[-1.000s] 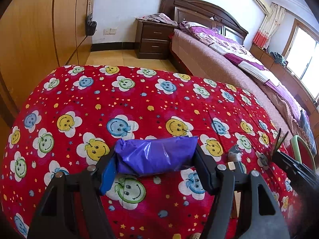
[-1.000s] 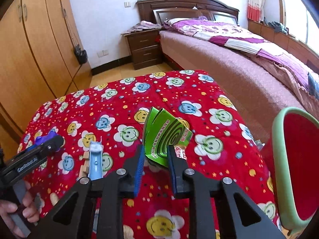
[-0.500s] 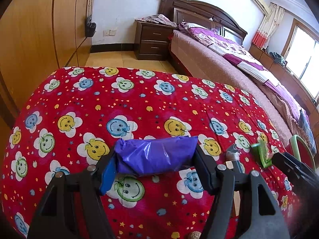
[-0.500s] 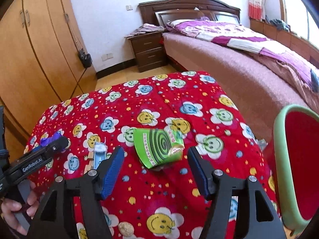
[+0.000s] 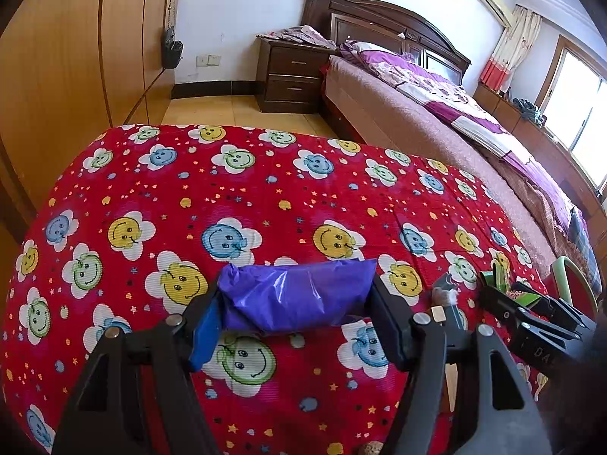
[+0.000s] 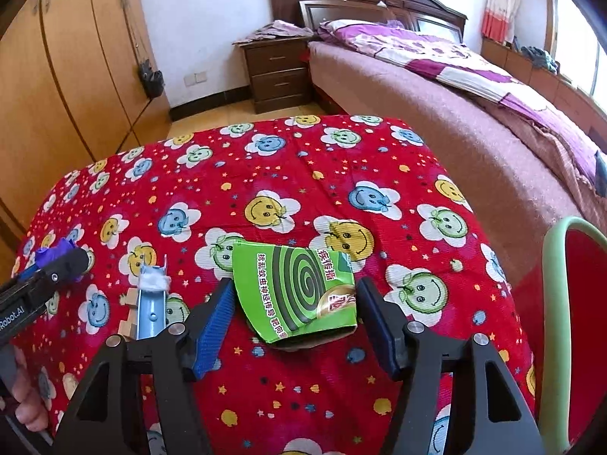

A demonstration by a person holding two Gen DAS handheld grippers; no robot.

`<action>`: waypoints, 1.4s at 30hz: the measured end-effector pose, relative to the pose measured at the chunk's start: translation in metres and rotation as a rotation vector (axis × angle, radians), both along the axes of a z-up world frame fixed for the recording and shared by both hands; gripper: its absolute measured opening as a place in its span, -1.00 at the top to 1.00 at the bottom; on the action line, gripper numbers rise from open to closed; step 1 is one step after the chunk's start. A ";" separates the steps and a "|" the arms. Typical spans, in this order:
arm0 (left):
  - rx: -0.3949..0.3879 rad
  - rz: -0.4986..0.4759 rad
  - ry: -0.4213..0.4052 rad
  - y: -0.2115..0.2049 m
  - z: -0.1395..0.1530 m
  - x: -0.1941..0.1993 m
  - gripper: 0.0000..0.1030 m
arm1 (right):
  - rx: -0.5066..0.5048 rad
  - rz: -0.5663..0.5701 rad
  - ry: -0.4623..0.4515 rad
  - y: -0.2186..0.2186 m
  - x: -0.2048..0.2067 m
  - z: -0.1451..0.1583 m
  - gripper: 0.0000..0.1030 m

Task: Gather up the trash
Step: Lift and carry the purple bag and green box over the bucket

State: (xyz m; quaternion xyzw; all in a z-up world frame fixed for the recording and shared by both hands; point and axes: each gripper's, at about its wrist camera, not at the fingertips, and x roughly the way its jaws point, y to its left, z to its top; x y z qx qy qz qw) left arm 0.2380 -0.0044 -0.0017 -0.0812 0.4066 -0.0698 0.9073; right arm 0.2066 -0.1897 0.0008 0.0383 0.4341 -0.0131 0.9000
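— At the bottom centre of the left wrist view, the left gripper [image 5: 296, 303] holds a purple plastic bag [image 5: 296, 295] clamped between its jaws, above the red smiley cloth [image 5: 265, 189]. Is anything binned yet?

— Hard to say: only the rim and a bare red inner wall of the bin [image 6: 569, 303] show at the right edge. The right gripper [image 6: 294, 314] stands with jaws wide, straddling the green mosquito-coil box [image 6: 296, 288], which lies flat on the cloth, pads clear of it.

— So what's left?

— Probably that box, the bag, and the blue strip [image 6: 151, 311] with wooden blocks [image 6: 127, 318] at lower left.
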 end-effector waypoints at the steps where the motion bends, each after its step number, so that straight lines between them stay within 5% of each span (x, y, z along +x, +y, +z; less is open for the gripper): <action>1: -0.002 -0.001 -0.003 0.000 0.001 0.000 -0.34 | 0.010 -0.005 -0.002 -0.002 -0.001 0.001 -0.27; 22: 0.012 -0.103 -0.098 -0.028 0.050 -0.036 -0.34 | 0.173 -0.115 -0.203 -0.071 -0.125 0.075 -0.27; 42: -0.073 -0.318 -0.094 -0.124 0.088 -0.109 -0.34 | 0.211 -0.306 -0.295 -0.164 -0.228 0.088 -0.27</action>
